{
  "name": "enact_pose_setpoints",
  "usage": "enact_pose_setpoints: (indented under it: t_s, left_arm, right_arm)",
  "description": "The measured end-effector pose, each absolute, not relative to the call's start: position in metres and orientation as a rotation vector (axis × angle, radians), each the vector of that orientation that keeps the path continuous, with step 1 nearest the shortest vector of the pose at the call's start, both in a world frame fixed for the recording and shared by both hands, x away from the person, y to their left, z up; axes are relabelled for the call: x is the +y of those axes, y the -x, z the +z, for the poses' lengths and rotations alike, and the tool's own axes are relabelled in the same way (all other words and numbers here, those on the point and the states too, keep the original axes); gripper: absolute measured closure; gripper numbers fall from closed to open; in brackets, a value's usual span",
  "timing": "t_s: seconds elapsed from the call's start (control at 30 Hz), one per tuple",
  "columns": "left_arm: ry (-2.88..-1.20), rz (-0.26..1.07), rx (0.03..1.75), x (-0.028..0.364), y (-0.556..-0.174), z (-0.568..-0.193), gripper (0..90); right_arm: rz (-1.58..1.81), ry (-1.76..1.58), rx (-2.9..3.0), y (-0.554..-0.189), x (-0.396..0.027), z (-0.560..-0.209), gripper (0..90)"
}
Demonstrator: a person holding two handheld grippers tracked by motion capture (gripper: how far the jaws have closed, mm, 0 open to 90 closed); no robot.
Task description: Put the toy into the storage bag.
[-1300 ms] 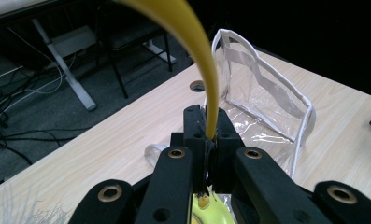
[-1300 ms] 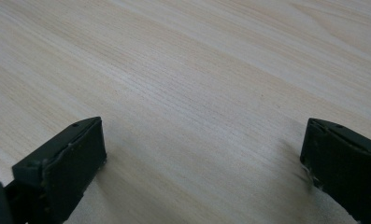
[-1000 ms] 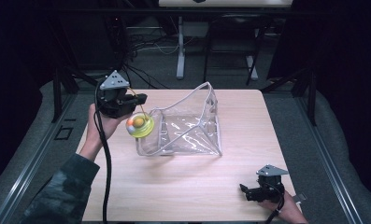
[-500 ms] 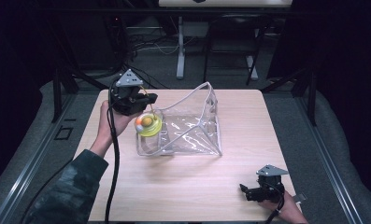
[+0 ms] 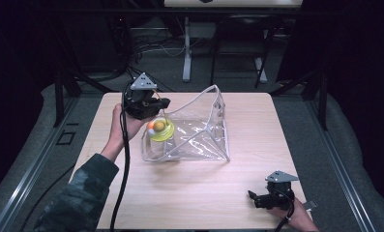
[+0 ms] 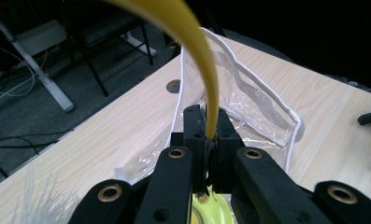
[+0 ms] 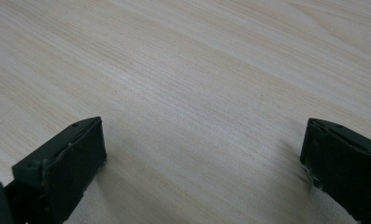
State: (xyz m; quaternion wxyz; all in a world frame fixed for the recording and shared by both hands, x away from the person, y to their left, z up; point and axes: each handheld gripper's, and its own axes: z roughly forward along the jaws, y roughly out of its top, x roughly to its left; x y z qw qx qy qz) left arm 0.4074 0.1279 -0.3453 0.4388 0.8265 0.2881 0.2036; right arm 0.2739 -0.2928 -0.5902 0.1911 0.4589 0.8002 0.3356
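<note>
Looking from the high view, I see my left gripper (image 5: 156,107) at the far left part of the wooden table (image 5: 189,193), raised over the left edge of a clear plastic pouch (image 5: 199,130) that stands open there. Its jaws are pressed together on a yellow strap (image 6: 210,88), and below it hangs a small yellow-green toy (image 5: 159,129) with an orange ball on top, just at the pouch's opening. I cannot tell if the toy touches the pouch. In the left gripper view the strap rises between the jaws and curves up out of the frame, and the white-trimmed rim of the pouch is right behind them.

My right gripper (image 5: 257,199) rests low at the near right corner of the table, well apart from the pouch. In the right gripper view its two black jaws stand wide apart with only bare wood grain between them
</note>
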Motion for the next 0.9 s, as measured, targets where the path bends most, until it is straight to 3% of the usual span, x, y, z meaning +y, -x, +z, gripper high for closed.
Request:
enact_pose_setpoints:
  t_s: [0.9]
  left_arm:
    - [-2.053, 0.435, 0.703, 0.104, -0.422, -0.370, 88.1]
  right_arm:
    - [0.944, -1.288, 2.248, -0.274, -0.293, -0.590, 0.0]
